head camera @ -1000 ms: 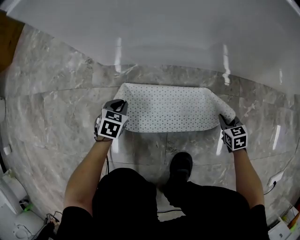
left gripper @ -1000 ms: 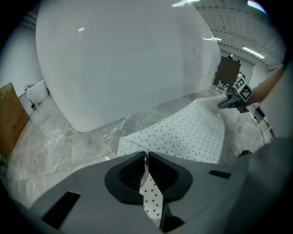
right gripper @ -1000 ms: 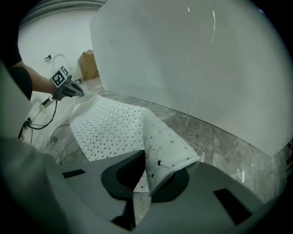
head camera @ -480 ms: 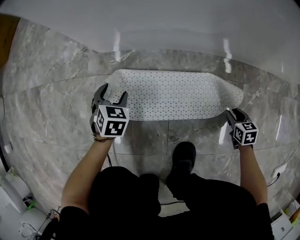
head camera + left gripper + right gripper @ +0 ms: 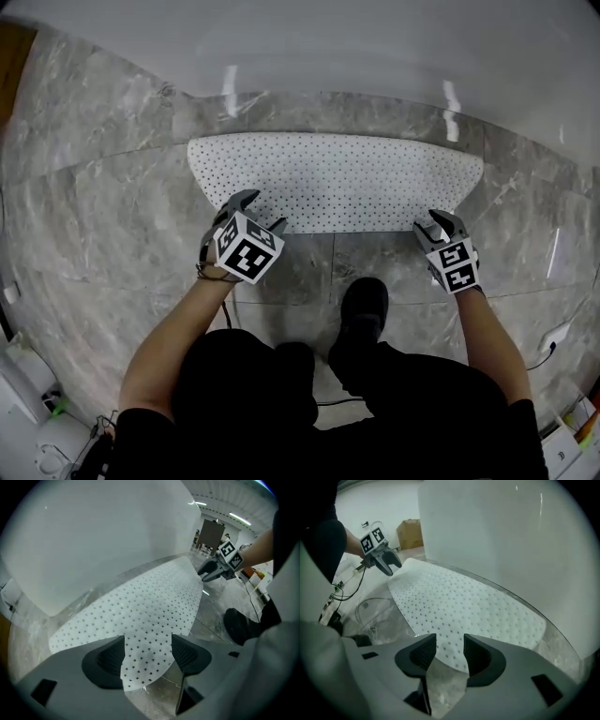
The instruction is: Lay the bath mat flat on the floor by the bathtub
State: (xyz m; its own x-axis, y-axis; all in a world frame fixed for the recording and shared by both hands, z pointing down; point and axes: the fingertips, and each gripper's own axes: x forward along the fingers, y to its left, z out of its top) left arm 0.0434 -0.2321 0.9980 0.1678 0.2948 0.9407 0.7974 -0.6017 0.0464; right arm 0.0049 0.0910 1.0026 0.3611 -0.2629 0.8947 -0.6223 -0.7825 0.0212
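The white bath mat (image 5: 337, 183) with small dark dots lies spread flat on the grey marble floor, along the white bathtub (image 5: 328, 47). My left gripper (image 5: 262, 212) is at the mat's near left edge. Its jaws are opening, and the mat's corner (image 5: 140, 667) lies loose between the pads without being pinched. My right gripper (image 5: 433, 223) is at the near right corner. Its jaws are opening too, with the mat's edge (image 5: 450, 639) just inside the gap and untouched. Each gripper shows in the other's view: the right gripper (image 5: 208, 571), the left gripper (image 5: 391, 566).
The person's black shoe (image 5: 364, 314) stands on the tiles just behind the mat. Cables (image 5: 553, 361) and small items lie at the lower corners. A cardboard box (image 5: 410, 534) stands far off. The tub wall (image 5: 93, 536) bounds the mat's far side.
The mat's near edge was held up by both shut grippers; now it lies flat and wider. Both jaws have opened and let go. The left gripper has shifted right.
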